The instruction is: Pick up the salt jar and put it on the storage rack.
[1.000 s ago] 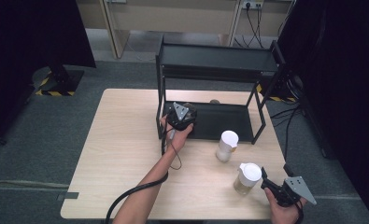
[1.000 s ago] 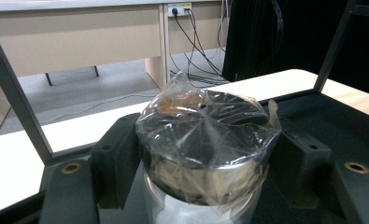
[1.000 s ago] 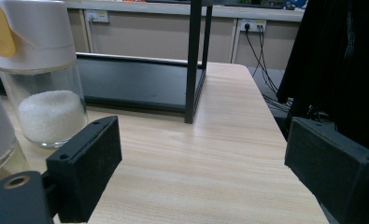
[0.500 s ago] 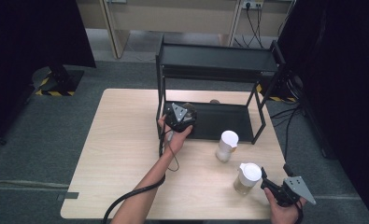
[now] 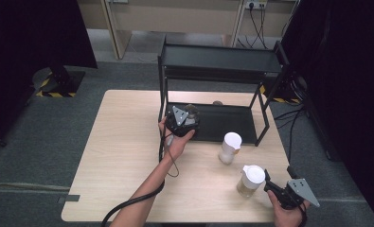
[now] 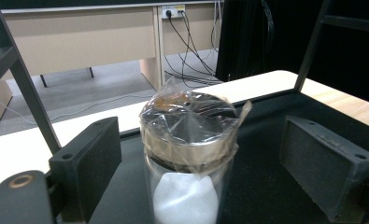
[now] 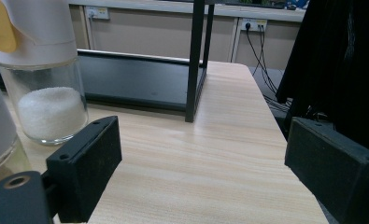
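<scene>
The left gripper (image 6: pixel 191 186) stands at the lower shelf of the black metal two-tier rack (image 5: pixel 218 52), jaws apart on either side of a clear glass jar with a plastic-wrapped dark lid (image 6: pixel 188 154). The jar rests on the black lower shelf (image 6: pixel 261 186), between the pads and untouched by either. Judged status: this jar is on the rack. Two white-lidded glass jars, one (image 5: pixel 229 147) near the rack and one (image 5: pixel 251 181) just beside the right gripper (image 5: pixel 277 191), stand on the light wooden bench (image 5: pixel 123 156), not yet shelved. The right gripper's jaws are apart and empty.
</scene>
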A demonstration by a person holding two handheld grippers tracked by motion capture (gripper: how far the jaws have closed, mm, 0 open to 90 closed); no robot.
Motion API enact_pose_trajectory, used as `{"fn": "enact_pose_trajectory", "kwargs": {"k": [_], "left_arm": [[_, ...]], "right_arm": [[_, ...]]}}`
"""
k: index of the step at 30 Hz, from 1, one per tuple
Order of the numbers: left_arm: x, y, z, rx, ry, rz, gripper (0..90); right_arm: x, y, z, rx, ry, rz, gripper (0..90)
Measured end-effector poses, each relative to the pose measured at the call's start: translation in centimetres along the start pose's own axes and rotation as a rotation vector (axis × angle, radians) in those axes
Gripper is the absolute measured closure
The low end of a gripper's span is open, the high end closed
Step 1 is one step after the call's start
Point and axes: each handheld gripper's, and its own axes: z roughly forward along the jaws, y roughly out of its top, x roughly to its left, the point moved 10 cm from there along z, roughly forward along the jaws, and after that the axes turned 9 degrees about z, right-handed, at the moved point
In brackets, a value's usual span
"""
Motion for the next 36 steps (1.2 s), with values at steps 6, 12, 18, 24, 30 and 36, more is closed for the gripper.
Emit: {"fn": "enact_pose_trajectory", "kwargs": {"k": [6,12,18,24,30,36], "left_arm": [[-0.3,0.4,-1.1,-0.011,-0.013,-0.006,10.9],[-0.6,0.4,-2.0,-0.015,-0.031,-0.008,9.9],[-1.2,0.8,-3.2,-0.038,-0.051,-0.006,8.9],[-2.1,0.8,-4.3,-0.048,-0.069,-0.002,7.9],[-2.6,0.4,-5.1,-0.036,-0.078,-0.014,4.2],[-2.6,0.3,-6.2,-0.047,-0.079,-0.001,3.6]], "right_arm": [[0.0,0.0,0.0,-0.001,0.0,0.0,11.1],[0.0,0.0,0.0,0.0,-0.001,-0.002,11.1],[0.0,0.0,0.0,-0.001,-0.001,-0.003,11.1],[0.0,0.0,0.0,-0.001,-0.001,-0.002,11.1],[0.0,0.0,0.0,0.0,-0.001,-0.003,11.1],[0.0,0.0,0.0,0.0,-0.002,-0.005,11.1]]}}
